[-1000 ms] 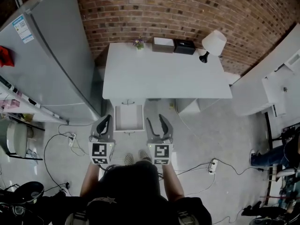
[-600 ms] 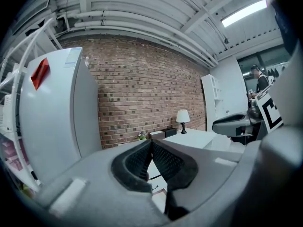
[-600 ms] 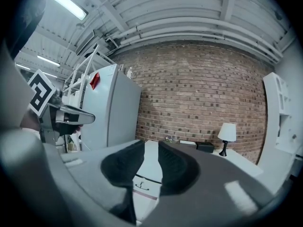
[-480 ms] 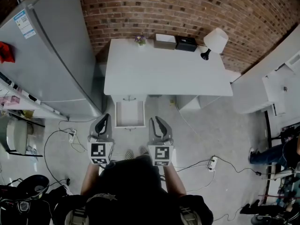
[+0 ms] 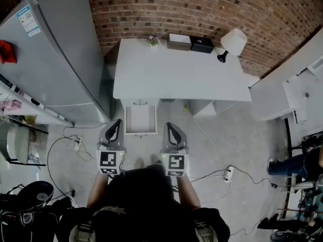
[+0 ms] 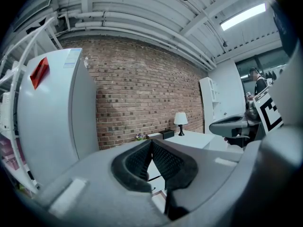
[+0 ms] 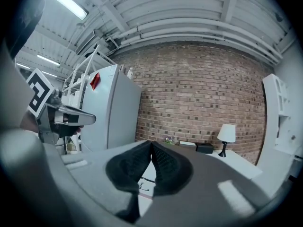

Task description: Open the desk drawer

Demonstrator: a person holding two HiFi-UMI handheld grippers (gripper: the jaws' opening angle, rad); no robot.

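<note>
A white desk [image 5: 181,77] stands against the brick wall. Under its left end a white drawer [image 5: 140,121] stands pulled out towards me, and its inside looks bare. My left gripper [image 5: 115,127] hangs just left of the drawer's front, shut, with its pads [image 6: 161,160] meeting at the tips on nothing. Just right of the drawer's front my right gripper [image 5: 172,129] has just been closing and is now shut, with nothing between its pads [image 7: 165,167]. Neither gripper touches the drawer. The grippers' own views [image 6: 150,141] [image 7: 150,142] show the jaws pointing at the desk.
A tall grey fridge [image 5: 55,59] stands left of the desk. On the desk's back edge are a small plant [image 5: 153,39], two boxes [image 5: 179,41] and a white lamp [image 5: 232,42]. Cables and power strips [image 5: 229,175] lie on the floor. A white cabinet [image 5: 303,89] stands at the right.
The right gripper's jaws went from wide open to shut on nothing. Both grippers stayed in front of the pulled-out drawer, which did not move.
</note>
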